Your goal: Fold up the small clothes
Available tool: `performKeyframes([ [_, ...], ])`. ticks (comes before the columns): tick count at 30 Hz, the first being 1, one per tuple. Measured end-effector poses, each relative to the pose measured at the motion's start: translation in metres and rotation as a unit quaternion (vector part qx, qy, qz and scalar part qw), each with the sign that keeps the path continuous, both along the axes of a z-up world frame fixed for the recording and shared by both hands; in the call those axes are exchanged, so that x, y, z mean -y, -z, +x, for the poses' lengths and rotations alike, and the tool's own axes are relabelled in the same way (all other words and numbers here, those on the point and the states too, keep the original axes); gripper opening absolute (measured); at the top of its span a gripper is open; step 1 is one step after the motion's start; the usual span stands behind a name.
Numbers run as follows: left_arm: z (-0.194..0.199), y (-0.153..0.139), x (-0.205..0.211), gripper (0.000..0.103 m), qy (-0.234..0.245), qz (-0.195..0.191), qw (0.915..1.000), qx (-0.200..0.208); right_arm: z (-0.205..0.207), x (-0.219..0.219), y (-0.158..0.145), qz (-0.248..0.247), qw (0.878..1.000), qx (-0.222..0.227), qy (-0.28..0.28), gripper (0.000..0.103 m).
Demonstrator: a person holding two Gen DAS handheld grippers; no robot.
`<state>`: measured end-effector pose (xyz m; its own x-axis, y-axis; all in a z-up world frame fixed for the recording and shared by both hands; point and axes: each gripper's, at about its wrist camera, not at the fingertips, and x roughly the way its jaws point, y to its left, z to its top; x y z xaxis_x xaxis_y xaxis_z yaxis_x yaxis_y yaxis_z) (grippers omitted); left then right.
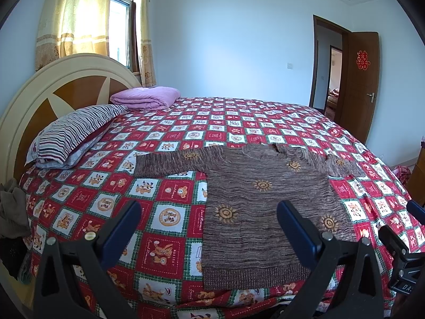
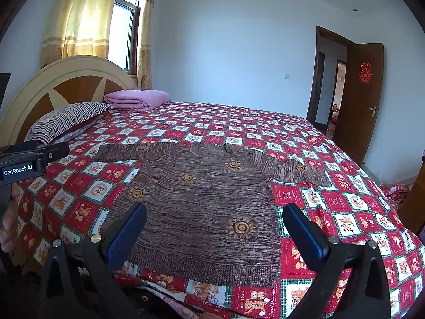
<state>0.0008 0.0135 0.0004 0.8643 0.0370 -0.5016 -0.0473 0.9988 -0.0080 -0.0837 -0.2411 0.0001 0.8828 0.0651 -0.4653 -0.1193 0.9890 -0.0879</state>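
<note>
Lying flat on red checked bedspread [image 1: 170, 199], brown knitted sweater with sun motifs [image 1: 265, 202] seen lower centre, hem nearest, long axis toward upper frame. Left gripper [image 1: 209, 226] fingers spread, empty, over hem's left corner; right gripper [image 2: 215, 228] spread, empty, centred over hem.

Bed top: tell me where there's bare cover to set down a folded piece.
Bare cover beyond the sweater up to the far edge, and left of it toward the striped pillow. Crowded only at the headboard, with pillow and pink blanket.
</note>
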Motion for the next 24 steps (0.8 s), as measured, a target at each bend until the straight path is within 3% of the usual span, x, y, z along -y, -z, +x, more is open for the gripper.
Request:
performKeyframes([
  [24, 0.0002, 0.0006, -0.0001, 0.103, 0.0, 0.0, 1.0, -0.001, -0.0001, -0.0037, 0.0034, -0.001, 1.0, -0.002, -0.01, 0.102],
])
